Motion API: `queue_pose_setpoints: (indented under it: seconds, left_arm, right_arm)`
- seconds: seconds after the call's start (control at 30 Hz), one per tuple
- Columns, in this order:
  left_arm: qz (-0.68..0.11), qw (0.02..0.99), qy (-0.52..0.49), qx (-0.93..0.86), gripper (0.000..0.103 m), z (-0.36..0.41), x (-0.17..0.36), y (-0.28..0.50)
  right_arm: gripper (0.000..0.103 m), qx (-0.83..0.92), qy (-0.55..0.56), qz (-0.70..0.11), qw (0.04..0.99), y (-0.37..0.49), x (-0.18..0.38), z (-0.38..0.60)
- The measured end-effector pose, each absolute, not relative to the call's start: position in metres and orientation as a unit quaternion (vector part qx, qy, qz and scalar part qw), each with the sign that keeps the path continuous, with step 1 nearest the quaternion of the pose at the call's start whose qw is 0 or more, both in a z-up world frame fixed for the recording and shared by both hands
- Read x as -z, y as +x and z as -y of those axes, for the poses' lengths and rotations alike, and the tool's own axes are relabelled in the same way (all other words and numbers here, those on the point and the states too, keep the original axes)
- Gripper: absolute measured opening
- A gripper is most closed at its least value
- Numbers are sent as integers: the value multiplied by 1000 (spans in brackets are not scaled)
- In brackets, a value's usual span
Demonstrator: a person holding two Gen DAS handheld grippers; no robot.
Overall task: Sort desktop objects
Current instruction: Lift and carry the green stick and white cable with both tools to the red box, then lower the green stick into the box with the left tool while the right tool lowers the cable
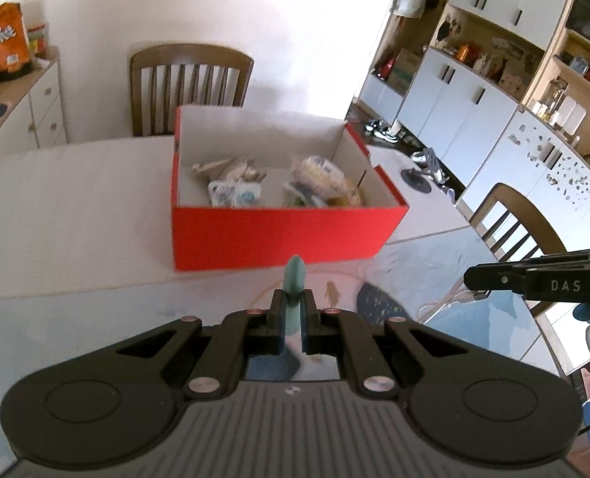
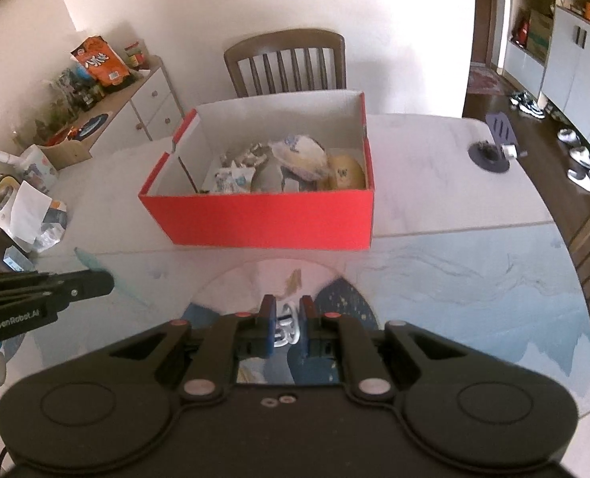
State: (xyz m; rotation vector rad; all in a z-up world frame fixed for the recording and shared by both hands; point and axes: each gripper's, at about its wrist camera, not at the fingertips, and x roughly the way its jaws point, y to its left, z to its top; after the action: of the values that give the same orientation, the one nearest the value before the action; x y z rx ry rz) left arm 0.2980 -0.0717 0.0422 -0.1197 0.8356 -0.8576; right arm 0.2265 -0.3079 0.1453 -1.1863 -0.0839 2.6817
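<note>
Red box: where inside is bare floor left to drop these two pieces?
In the red box, a bare floor strip lies along the left wall, beside the white packet. The right half is crowded: cream bundle, yellow item.

A pale wall (image 2: 215, 8) backs a white table (image 1: 55, 207); its near part carries a blue-patterned glass top (image 2: 474, 279). A brown slatted chair (image 1: 191, 79) stands at the far side, touching the table edge, and a second chair (image 1: 514, 219) stands at the right. At the left, a low white cabinet (image 2: 151, 103) with drawers holds an orange bag (image 2: 99, 59) and jars. Along the right wall runs a tall unit of white doors (image 1: 454, 95) and open wooden shelves (image 1: 482, 51) full of small things. The floor (image 2: 534, 127) is dark wood, with shoes (image 2: 528, 103) beside the unit. Daylight washes the wall bright.
</note>
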Motion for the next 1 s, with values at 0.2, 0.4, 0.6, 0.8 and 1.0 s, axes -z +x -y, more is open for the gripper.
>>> queue_pose_setpoints:
  seconds: [0.2, 0.4, 0.6, 0.8, 1.0]
  left_arm:
    - [-386, 824, -60, 410, 6, 85, -55, 312]
    - [-373, 829, -59, 413, 6, 97, -71, 327]
    - [-357, 837, -56, 412, 6, 107, -87, 341]
    - [-350, 842, -56, 407, 6, 114, -95, 357]
    - [-358, 843, -56, 397, 6, 123, -93, 380]
  right_arm:
    - [11, -915, -390, 41, 94, 214, -163, 308]
    - [11, -920, -379, 53, 85, 200, -179, 307]
    - [11, -926, -366, 64, 74, 180, -196, 307]
    - [11, -930, -355, 73, 63, 156, -204, 311]
    - [11, -928, -359, 79, 56, 126, -203, 315]
